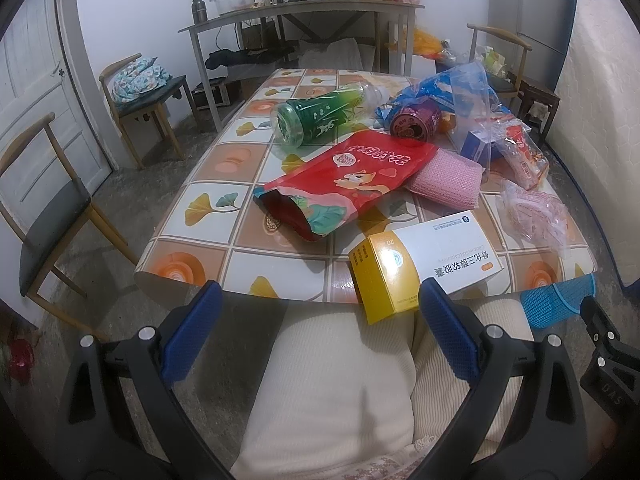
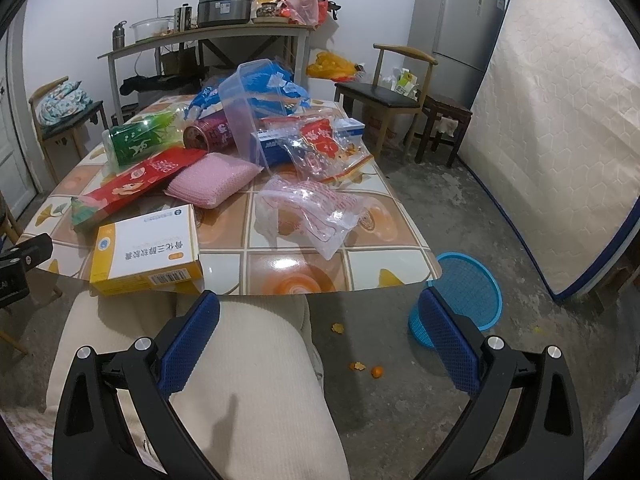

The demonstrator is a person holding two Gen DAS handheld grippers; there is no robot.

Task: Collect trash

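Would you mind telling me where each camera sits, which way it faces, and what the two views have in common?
Left wrist: sits on the left tongs, open below the table edge, facing across the tiled-pattern table; cream-trousered lap and the right tongs' tip show.
Right wrist: sits on the right tongs, open, facing the table's right side and the blue mesh basket on the floor; the lap shows.
Shared: yellow-and-white cardboard box overhanging the near edge, red snack pouch, green plastic bottle.

A home dining room; fridge (image 2: 452, 20), mattress (image 2: 560, 128), cluttered table (image 2: 280, 276).
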